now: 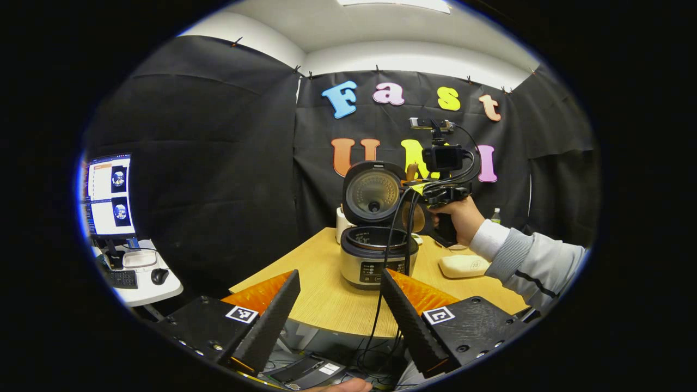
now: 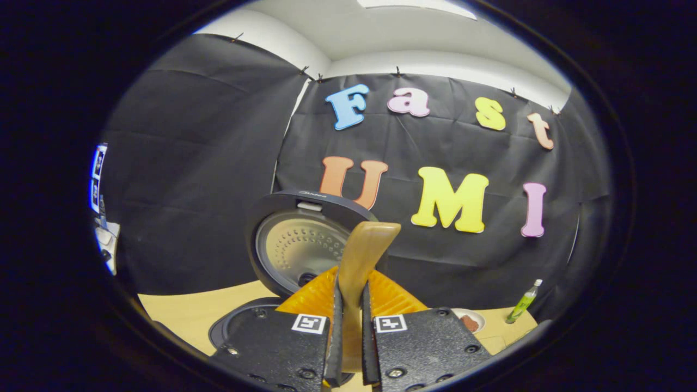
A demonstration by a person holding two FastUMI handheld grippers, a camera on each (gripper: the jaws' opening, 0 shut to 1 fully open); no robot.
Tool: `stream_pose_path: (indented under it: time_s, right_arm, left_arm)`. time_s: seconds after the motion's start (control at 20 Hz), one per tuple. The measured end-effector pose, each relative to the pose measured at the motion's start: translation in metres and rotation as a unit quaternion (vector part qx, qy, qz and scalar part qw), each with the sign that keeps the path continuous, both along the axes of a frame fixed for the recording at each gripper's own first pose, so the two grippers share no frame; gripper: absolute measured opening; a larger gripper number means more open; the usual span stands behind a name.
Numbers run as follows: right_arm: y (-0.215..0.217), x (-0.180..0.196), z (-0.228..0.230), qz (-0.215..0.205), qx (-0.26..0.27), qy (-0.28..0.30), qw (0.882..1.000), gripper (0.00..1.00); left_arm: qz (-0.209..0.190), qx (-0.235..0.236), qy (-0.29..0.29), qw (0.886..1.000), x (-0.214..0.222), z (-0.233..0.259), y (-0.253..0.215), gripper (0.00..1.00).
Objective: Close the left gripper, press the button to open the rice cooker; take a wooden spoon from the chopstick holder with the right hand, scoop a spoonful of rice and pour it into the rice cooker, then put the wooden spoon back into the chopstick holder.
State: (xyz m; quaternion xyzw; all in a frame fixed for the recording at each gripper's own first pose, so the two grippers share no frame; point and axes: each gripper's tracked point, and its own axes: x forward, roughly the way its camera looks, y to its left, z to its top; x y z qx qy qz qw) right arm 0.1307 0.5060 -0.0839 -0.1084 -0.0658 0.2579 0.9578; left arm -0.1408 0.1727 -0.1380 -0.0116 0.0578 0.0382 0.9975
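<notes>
Cooker (image 1: 378,256) on the table (image 1: 326,299), lid (image 1: 373,191) up. Right gripper (image 2: 348,326), jaws clamped on the spoon (image 2: 366,256), holds it upright just above the open pot beside the lid. Left gripper (image 1: 340,316) hangs back off the table edge, jaws wide apart, holding nothing.

A round-cornered light wooden table (image 1: 326,305) carries a pale cream, soap-shaped block (image 1: 463,265) near its right edge. A small clear bottle with a white cap (image 1: 495,215) stands towards the table's far right corner. In the right gripper view a slim green bottle with a white cap (image 2: 524,301) leans by the table's far right edge, with a small white dish holding something reddish-brown (image 2: 469,321) just beside it. Off the table's left edge, a white side desk (image 1: 142,283) holds a lit monitor (image 1: 109,195), a black keyboard (image 1: 118,277) and a black mouse (image 1: 159,276).
</notes>
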Motion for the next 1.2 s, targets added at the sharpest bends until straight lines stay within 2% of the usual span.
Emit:
stream_pose_path:
  time_s: [0.3, 0.4, 0.8, 1.05, 1.2]
  right_arm:
    - [-0.044, 0.017, 0.009, -0.030, -0.003, -0.013, 0.999, 0.20]
    - [-0.069, 0.027, 0.010, -0.043, 0.011, -0.005, 0.999, 0.21]
    - [-0.201, 0.077, 0.016, -0.120, 0.052, 0.025, 0.991, 0.22]
    - [-0.279, 0.098, 0.024, -0.168, 0.030, 0.001, 0.985, 0.22]
    - [-0.316, 0.104, 0.024, -0.183, 0.027, -0.005, 0.983, 0.22]
  left_arm:
    - [-0.020, 0.000, 0.002, 1.000, 0.007, 0.000, -0.021, 0.95]
    - [-0.041, -0.011, 0.006, 0.999, 0.010, -0.002, -0.038, 0.95]
    - [-0.085, -0.024, 0.010, 0.996, 0.022, -0.002, -0.091, 0.95]
    - [-0.103, 0.001, 0.012, 0.995, 0.026, -0.009, -0.124, 0.95]
    - [-0.114, -0.004, 0.019, 0.993, 0.028, -0.014, -0.142, 0.95]
